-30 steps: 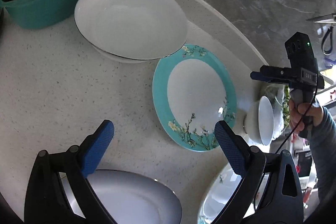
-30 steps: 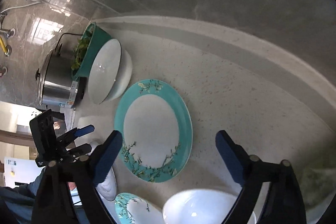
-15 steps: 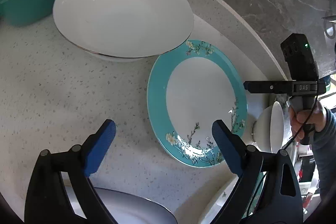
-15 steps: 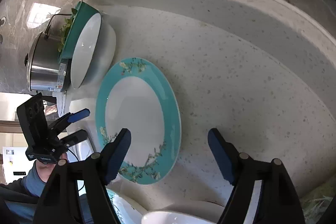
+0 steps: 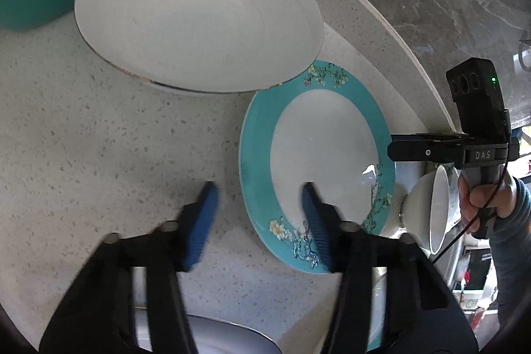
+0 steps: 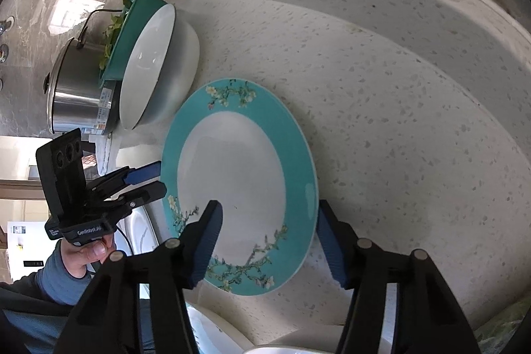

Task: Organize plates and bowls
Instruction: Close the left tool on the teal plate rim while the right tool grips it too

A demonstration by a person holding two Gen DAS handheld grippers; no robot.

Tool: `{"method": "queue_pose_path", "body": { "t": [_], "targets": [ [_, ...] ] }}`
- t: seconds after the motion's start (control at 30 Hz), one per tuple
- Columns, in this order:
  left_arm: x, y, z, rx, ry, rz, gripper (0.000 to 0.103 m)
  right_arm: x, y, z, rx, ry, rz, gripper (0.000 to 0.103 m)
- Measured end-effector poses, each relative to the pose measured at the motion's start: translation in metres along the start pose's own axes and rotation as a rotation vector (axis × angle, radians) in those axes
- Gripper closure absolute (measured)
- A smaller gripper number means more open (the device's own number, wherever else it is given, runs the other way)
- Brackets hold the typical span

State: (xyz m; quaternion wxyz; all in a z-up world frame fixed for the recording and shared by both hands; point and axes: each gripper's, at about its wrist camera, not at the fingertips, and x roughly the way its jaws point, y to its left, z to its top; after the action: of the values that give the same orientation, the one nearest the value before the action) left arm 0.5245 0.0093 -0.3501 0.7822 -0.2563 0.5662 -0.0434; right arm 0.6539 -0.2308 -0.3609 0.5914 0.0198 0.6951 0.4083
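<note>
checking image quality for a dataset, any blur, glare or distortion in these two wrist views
Left wrist view: the left gripper is motion-blurred, most on its left finger, as the jaws close; a glare spot sits on the teal plate; the countertop edge bows from the fisheye. Right wrist view: sharp throughout, window glare on the wall tiles, right gripper closing, its shadow on the counter.

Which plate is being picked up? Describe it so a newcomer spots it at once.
On the speckled pale counter, look beside the big white bowl. The teal-rimmed plate lies flat there; only it shows a full teal band with blossom branches around a white centre.
</note>
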Motion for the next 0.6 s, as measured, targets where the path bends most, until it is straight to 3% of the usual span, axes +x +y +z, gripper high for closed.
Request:
{"method": "queue_pose_path", "body": {
  "t": [0.13,0.23,0.43,0.6],
  "targets": [
    [0.004,-0.004,-0.004,0.006,0.017,-0.005,0.077,0.001,0.002,-0.001,-0.003,-0.004,-0.012,0.046],
    [0.001,-0.004,-0.010,0.013,0.008,0.010,0.077,0.000,0.001,-0.003,-0.005,-0.008,-0.025,0.051],
    [0.000,-0.008,-0.014,0.048,0.000,0.043,0.077,-0.002,-0.004,-0.006,-0.001,-0.025,-0.106,0.087],
    [0.003,-0.010,-0.013,0.047,-0.013,0.045,0.077,-0.003,-0.001,-0.010,-0.018,-0.051,-0.152,0.087]
  ]
}}
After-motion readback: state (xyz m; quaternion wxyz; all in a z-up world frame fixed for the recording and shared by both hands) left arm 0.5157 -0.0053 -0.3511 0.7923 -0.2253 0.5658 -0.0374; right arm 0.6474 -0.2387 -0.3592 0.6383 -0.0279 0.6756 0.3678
